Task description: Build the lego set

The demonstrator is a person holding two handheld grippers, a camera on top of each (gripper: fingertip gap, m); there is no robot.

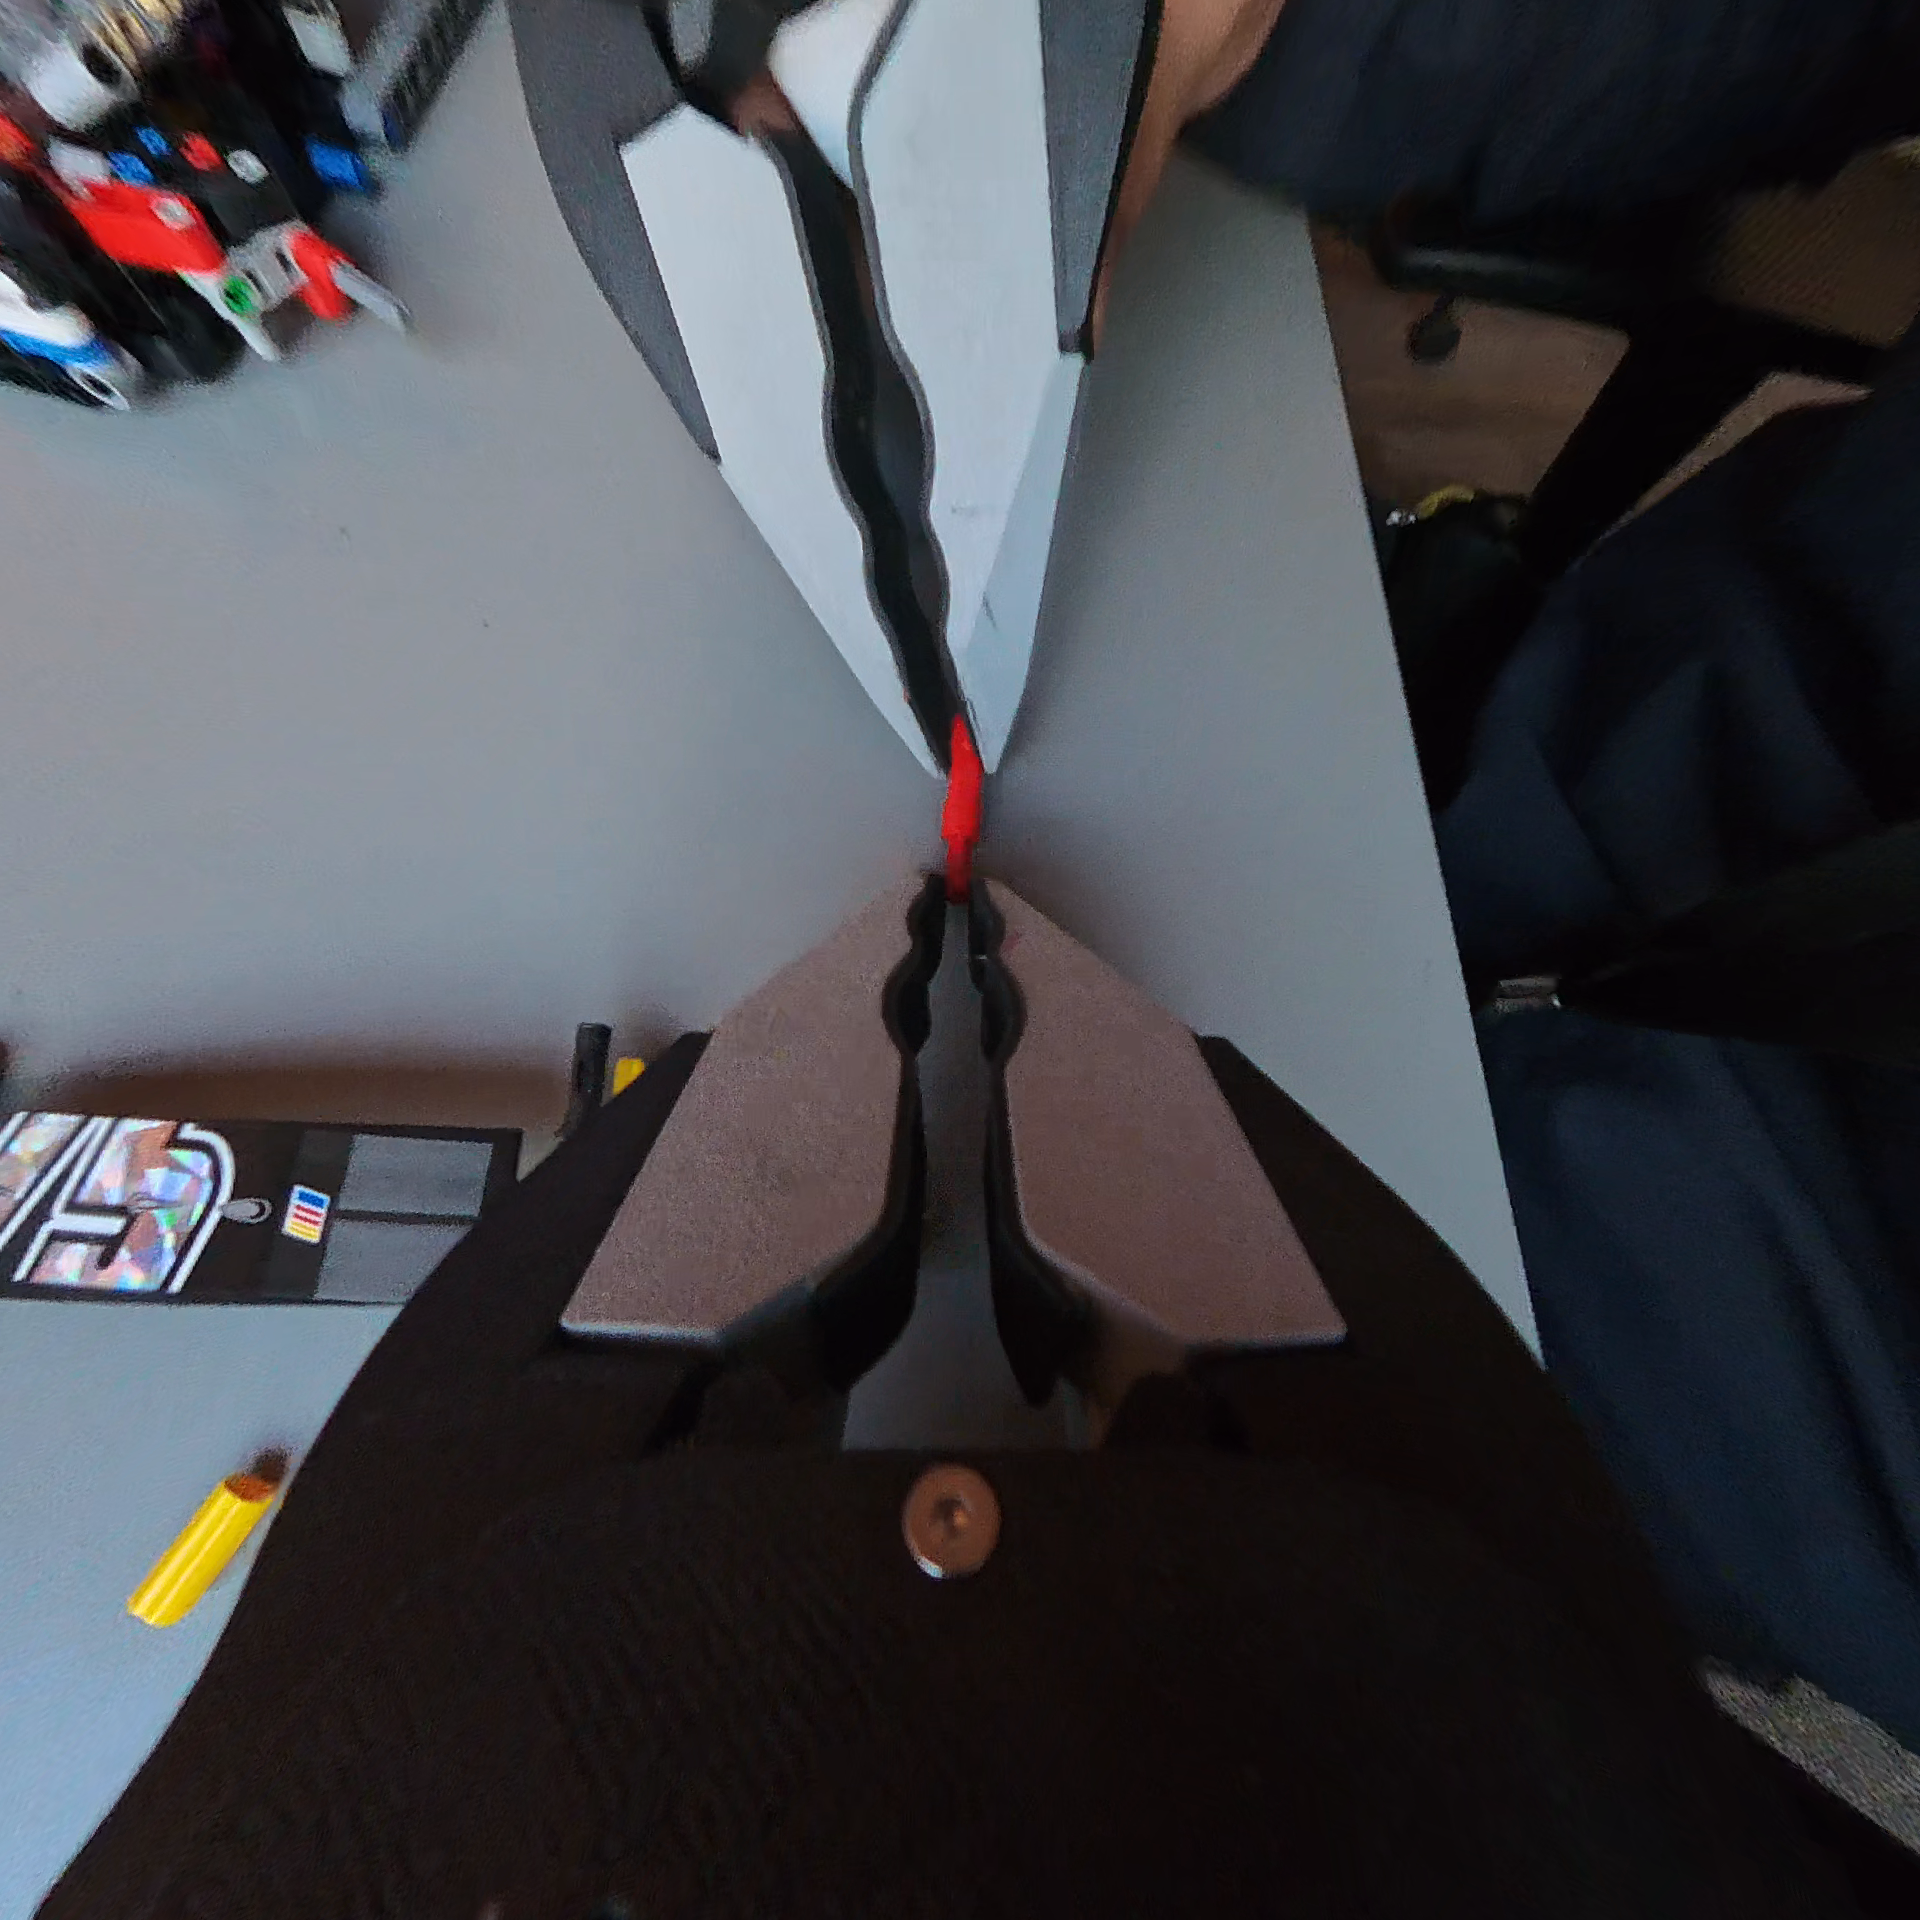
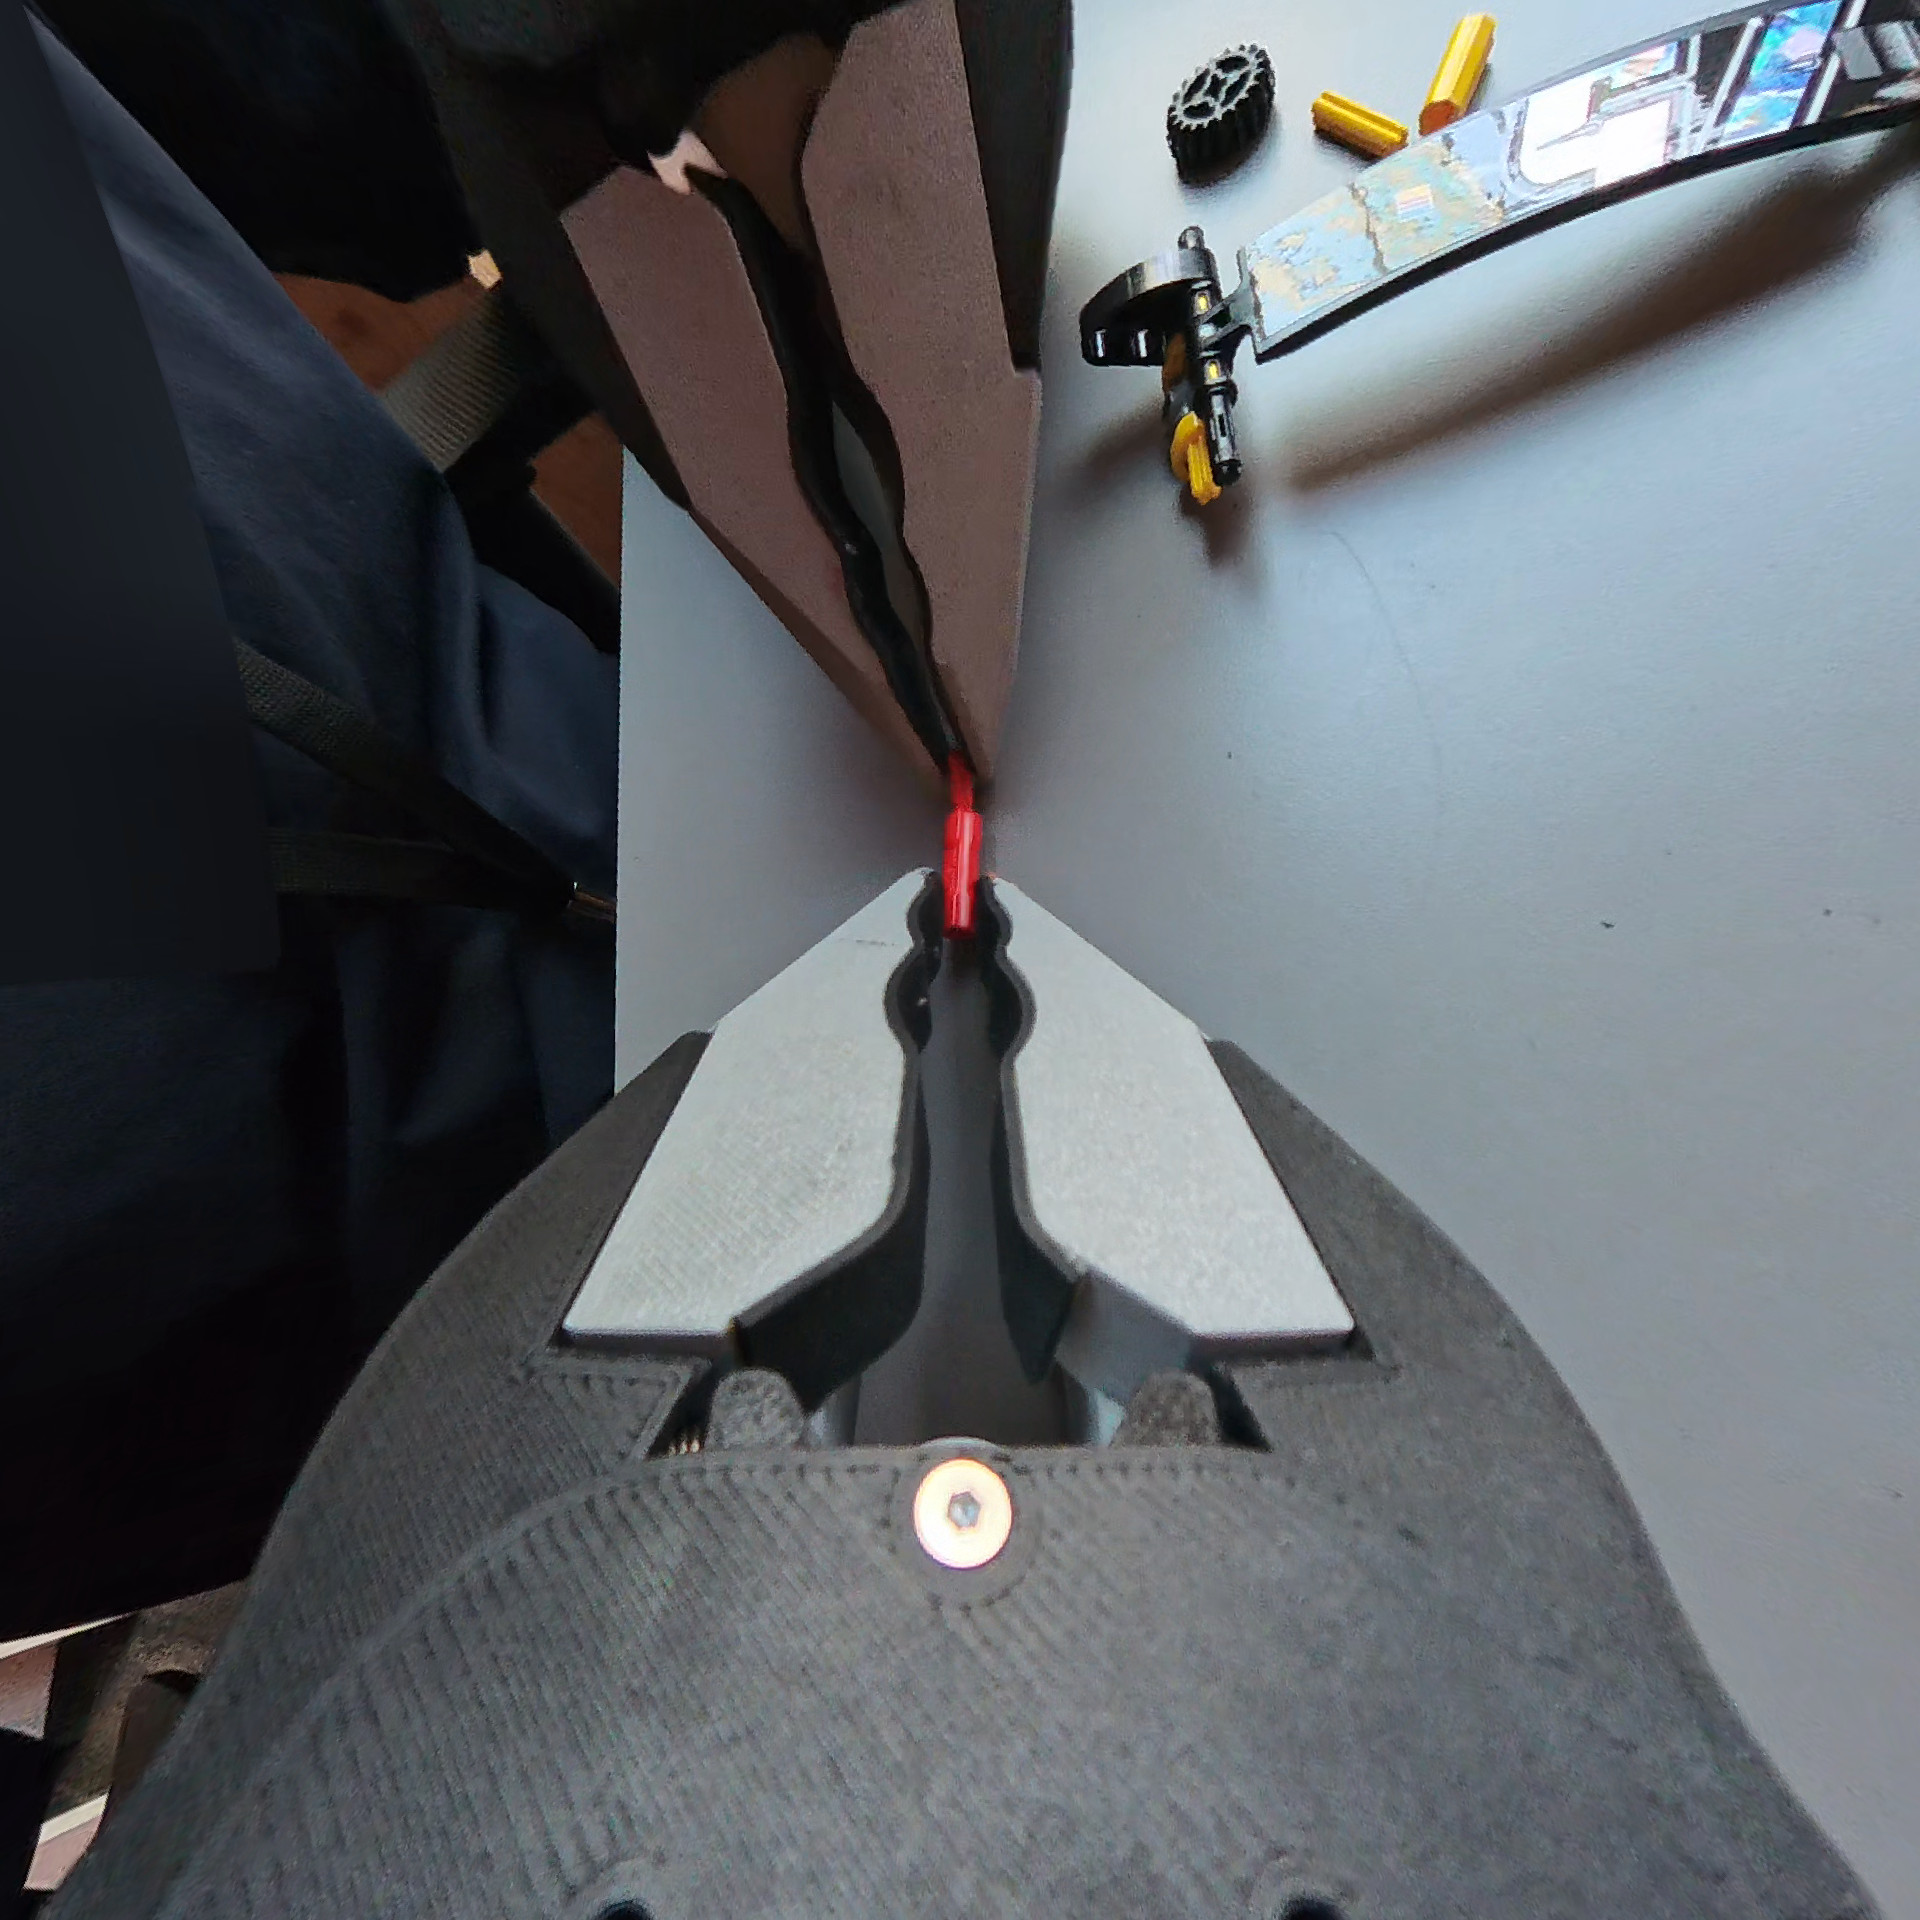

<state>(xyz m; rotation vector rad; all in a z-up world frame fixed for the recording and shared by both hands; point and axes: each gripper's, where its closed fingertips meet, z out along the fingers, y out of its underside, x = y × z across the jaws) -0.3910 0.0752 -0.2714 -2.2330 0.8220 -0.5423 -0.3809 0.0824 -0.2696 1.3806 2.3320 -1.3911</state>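
Red peg (image 1: pixel 961 805) bridges two grippers tip to tip above grey table (image 1: pixel 416 675), near its edge. Left gripper (image 1: pixel 958 891) clamped on one end, right gripper (image 2: pixel 961 914) clamped on other; both sets of jaws nearly shut on it. Peg off table, held by both. Left lying: yellow pins (image 2: pixel 1361 123), black gear (image 2: pixel 1221 104), black part (image 2: pixel 1164 312), sticker strip (image 2: pixel 1558 177), toy pile (image 1: pixel 156 208)

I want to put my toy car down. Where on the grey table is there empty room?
The widest bare patch of the grey table lies beside the right gripper, below the black-and-yellow piece. Another lies between the toy pile and the shiny black strip. It is crowded at the table edge, where both grippers pinch one red piece.
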